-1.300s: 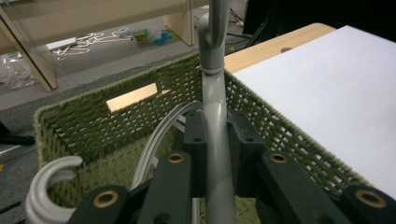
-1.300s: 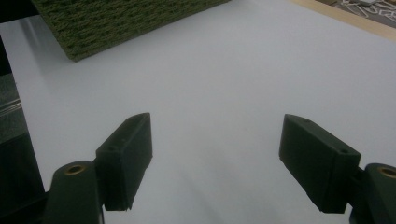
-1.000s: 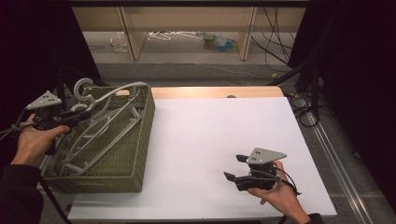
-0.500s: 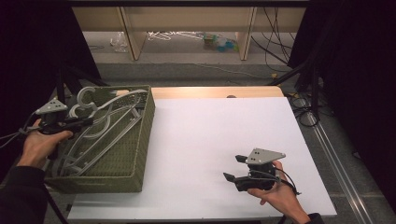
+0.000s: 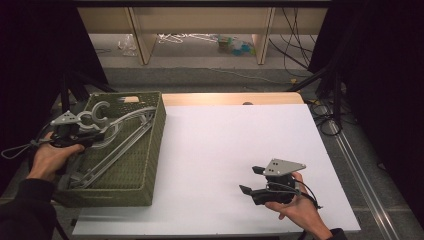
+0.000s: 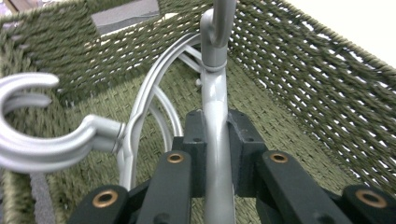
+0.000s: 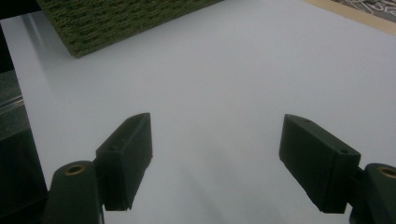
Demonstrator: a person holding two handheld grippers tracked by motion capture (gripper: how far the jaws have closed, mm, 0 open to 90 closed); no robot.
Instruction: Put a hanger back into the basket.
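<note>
The left gripper (image 6: pixel 215 154) pinches a grey plastic hanger (image 6: pixel 215 93) inside the green woven basket (image 5: pixel 155 135), not lifted out, while the right gripper's (image 7: pixel 217 163) fingers wait spread above the white bench (image 5: pixel 235 145).

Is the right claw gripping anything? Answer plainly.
No: the right claw stands open over the bare white table, nothing between its jaws.

White desk (image 5: pixel 235 150) surface bare at centre; wooden strip (image 5: pixel 230 98) along 12 o'clock edge. Beyond: shelf unit (image 5: pixel 200 30), floor clutter (image 5: pixel 235 45), cables (image 5: pixel 295 35) at 1 o'clock.
</note>
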